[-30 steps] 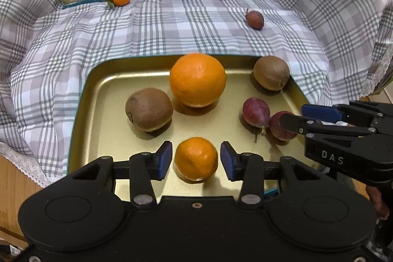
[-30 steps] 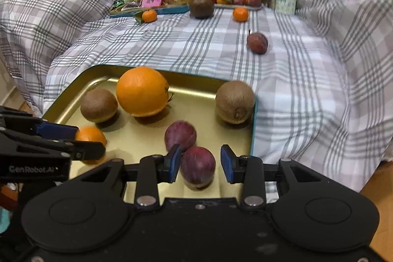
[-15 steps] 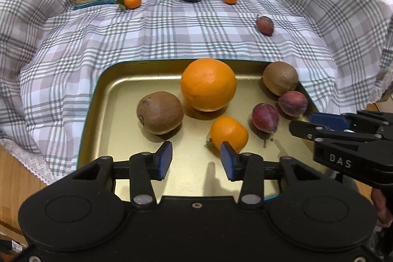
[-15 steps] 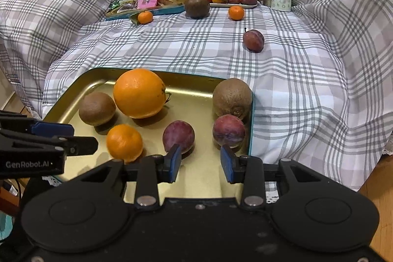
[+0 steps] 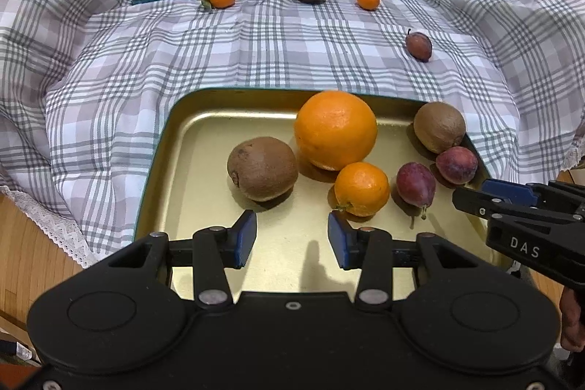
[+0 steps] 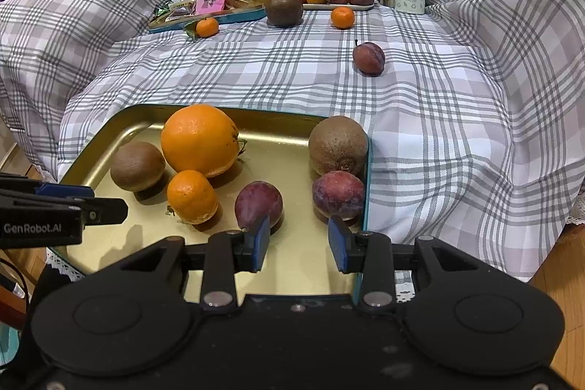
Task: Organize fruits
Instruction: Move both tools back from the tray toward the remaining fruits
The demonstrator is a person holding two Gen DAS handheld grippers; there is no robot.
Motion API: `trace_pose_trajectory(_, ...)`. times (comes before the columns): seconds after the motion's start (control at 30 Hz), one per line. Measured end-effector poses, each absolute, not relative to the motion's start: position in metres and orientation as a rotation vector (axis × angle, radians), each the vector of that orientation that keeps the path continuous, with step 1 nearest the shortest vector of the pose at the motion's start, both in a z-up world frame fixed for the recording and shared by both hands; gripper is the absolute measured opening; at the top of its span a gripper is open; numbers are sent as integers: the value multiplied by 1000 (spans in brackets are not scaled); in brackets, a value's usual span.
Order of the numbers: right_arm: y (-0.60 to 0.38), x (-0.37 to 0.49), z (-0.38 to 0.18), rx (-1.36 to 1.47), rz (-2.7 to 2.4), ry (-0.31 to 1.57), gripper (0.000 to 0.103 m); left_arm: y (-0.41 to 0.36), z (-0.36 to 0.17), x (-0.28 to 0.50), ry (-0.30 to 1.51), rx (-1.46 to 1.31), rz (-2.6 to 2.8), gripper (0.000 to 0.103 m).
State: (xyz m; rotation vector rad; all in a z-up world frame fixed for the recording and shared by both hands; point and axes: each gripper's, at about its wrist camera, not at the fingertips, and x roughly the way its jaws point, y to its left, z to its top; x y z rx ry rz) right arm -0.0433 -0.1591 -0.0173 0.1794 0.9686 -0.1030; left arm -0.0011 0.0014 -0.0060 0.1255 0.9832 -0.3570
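Here, gold tray on checked cloth holding orange, mandarin, kiwis, plums, left gripper and right gripper both empty, jaws slightly parted.

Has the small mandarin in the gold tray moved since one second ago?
Yes. The small mandarin left the left gripper and rolled toward the big orange.

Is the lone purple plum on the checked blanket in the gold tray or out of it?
Out. The lone plum lies on the checked blanket, well beyond the gold tray, which already holds two plums.
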Motion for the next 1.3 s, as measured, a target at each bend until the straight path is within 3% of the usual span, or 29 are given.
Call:
trace_pose_trajectory(0.57, -170, -16, -3, 148, -138, 910, 39, 5, 29, 31, 837, 128, -305, 51)
trace_pose_trajectory(1.3, -196, 50, 1, 110, -185, 884, 39, -13, 37, 83, 811, 160, -246, 51)
